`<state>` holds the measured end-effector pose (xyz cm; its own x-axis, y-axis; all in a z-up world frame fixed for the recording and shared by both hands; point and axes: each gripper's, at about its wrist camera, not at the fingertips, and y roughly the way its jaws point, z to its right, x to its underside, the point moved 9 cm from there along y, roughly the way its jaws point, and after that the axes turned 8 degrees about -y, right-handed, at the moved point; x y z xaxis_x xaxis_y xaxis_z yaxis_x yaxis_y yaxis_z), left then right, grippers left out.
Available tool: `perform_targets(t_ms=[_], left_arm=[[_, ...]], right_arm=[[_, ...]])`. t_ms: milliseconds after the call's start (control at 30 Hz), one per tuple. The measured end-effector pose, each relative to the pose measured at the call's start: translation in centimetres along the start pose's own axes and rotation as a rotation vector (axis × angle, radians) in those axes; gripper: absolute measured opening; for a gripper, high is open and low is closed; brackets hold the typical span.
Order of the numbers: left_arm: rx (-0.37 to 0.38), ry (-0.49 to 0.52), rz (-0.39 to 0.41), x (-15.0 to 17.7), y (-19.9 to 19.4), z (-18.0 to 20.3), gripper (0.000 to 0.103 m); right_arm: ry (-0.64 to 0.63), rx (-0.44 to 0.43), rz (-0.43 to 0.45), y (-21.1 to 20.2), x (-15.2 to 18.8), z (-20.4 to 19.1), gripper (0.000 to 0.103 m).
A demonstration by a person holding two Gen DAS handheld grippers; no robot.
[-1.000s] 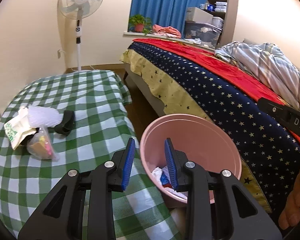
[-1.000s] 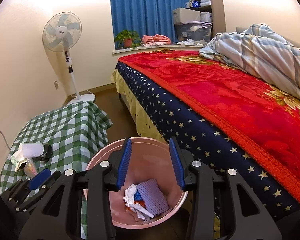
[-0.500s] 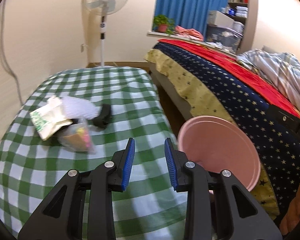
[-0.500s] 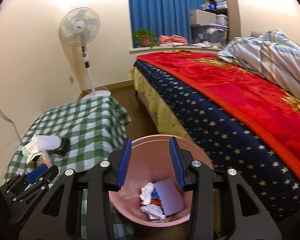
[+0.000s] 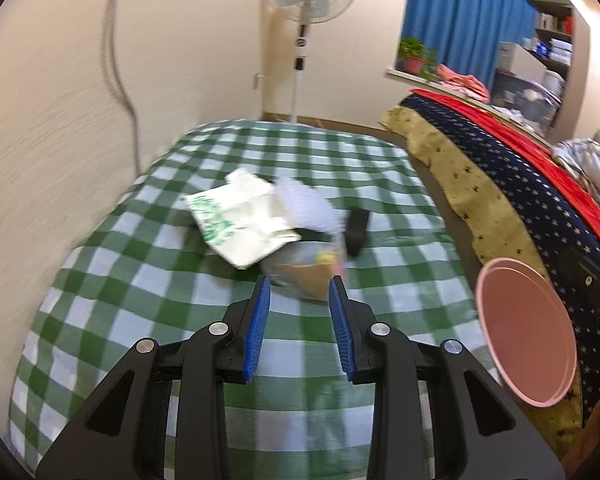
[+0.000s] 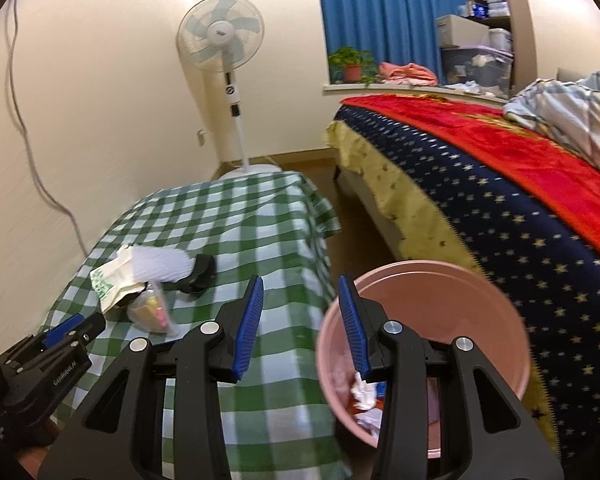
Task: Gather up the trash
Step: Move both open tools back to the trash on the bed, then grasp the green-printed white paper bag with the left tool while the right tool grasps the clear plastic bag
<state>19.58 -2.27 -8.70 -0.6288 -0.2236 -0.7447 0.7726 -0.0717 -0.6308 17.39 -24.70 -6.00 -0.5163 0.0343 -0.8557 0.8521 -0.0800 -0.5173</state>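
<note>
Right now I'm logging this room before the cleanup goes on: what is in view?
Table: one, green-white check cloth, by the wall.
Paper packet: one, cream with green print, on table.
White wad: one, beside packet.
Black object: one, right of wad.
Clear bag: one, in front of packet.
Bin: one, pink, between table and bed, trash inside.
Bed: one, red and starred navy covers.
Fan: one, white, at wall.
Potted plant: one, windowsill.
Curtain: blue.
Left gripper: open, empty.
Right gripper: open, empty.
</note>
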Motion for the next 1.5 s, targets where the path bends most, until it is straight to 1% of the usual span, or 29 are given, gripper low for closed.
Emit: perform_targets(t_ms=[200,367,667,833,1000,1033,1067,1100,1300,1333,1367,1500], left_arm=[[-0.047,-0.024,-0.007,-0.4,0.6,-2.2,0.031],[-0.07,-0.036,-0.012,-0.6,1.2,-3.2,0.031],[-0.093,-0.051,-0.025,-0.8,2.4,-4.5,0.031],[-0.098,-0.101,-0.018,-1.3,3.1,-6.0,0.031],[-0.09,-0.151,0.011,-2.3,3.7,-7.3,0.031],[-0.085,-0.166,0.019,-2.6,3.8,-7.6,0.031],[-0.081,-0.175,0.022,-2.7,3.9,-7.7,0.031],[-0.071,-0.191,0.026,-3.0,4.2,-7.9,0.031],[-0.034,-0.247,0.016,-3.8,5.8,-8.7,0.031],[-0.028,-0.255,0.013,-3.9,6.2,-8.7,0.033],[-0.016,-0.267,0.007,-3.9,6.6,-8.7,0.038],[0.026,-0.291,-0.014,-4.3,8.0,-8.5,0.039]], right_arm=[[-0.021,-0.046,-0.019,1.8,0.5,-2.8,0.04],[-0.041,-0.083,-0.036,3.2,1.1,-4.8,0.04],[-0.052,-0.142,-0.058,5.5,1.6,-7.4,0.04],[-0.05,-0.204,-0.07,6.8,1.7,-9.1,0.04],[-0.068,-0.272,-0.072,7.8,1.6,-11.1,0.041],[-0.072,-0.288,-0.072,8.0,1.5,-11.6,0.043],[-0.074,-0.299,-0.072,8.2,1.4,-11.9,0.05],[-0.073,-0.317,-0.072,8.5,1.3,-12.4,0.053],[-0.08,-0.365,-0.097,10.2,1.5,-13.9,0.053],[-0.077,-0.372,-0.104,10.5,1.6,-14.1,0.053],[-0.074,-0.381,-0.11,10.7,1.7,-14.2,0.053],[-0.076,-0.412,-0.134,11.6,2.0,-15.0,0.053]])
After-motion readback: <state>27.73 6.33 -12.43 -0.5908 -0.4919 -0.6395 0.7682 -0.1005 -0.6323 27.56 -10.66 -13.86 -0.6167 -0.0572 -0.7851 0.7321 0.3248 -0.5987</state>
